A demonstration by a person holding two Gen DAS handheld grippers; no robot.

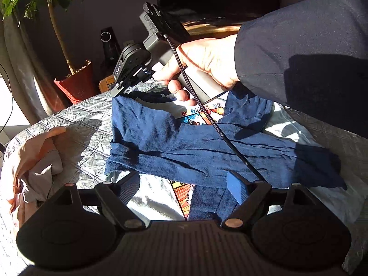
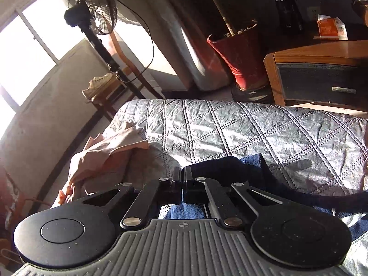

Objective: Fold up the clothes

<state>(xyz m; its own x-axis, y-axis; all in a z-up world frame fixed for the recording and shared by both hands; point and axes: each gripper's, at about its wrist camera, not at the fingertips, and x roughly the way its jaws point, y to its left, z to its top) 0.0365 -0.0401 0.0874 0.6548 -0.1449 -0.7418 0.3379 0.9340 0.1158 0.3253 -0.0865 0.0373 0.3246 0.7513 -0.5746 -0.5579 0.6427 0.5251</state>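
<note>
A dark blue garment (image 1: pixel 184 142) lies crumpled across a white T-shirt with a comic print (image 1: pixel 156 197) on the quilted cover (image 1: pixel 87 115). My left gripper (image 1: pixel 184 186) stands open just above both, near their front edge, with nothing pinched. A hand (image 1: pixel 207 59) holds my right gripper (image 1: pixel 117 89) at the blue garment's far left corner. In the right wrist view that gripper (image 2: pixel 182 177) has its jaws together on the blue garment (image 2: pixel 253 163), whose fold rises to the fingertips.
A pink garment (image 1: pixel 34 156) (image 2: pixel 110 151) lies bunched at the cover's left edge. Beyond the bed stand a red plant pot (image 2: pixel 239 53), a wooden cabinet (image 2: pixel 317 73) and a floor fan (image 2: pixel 99 7). A dark sleeve (image 1: pixel 299 57) reaches over the right side.
</note>
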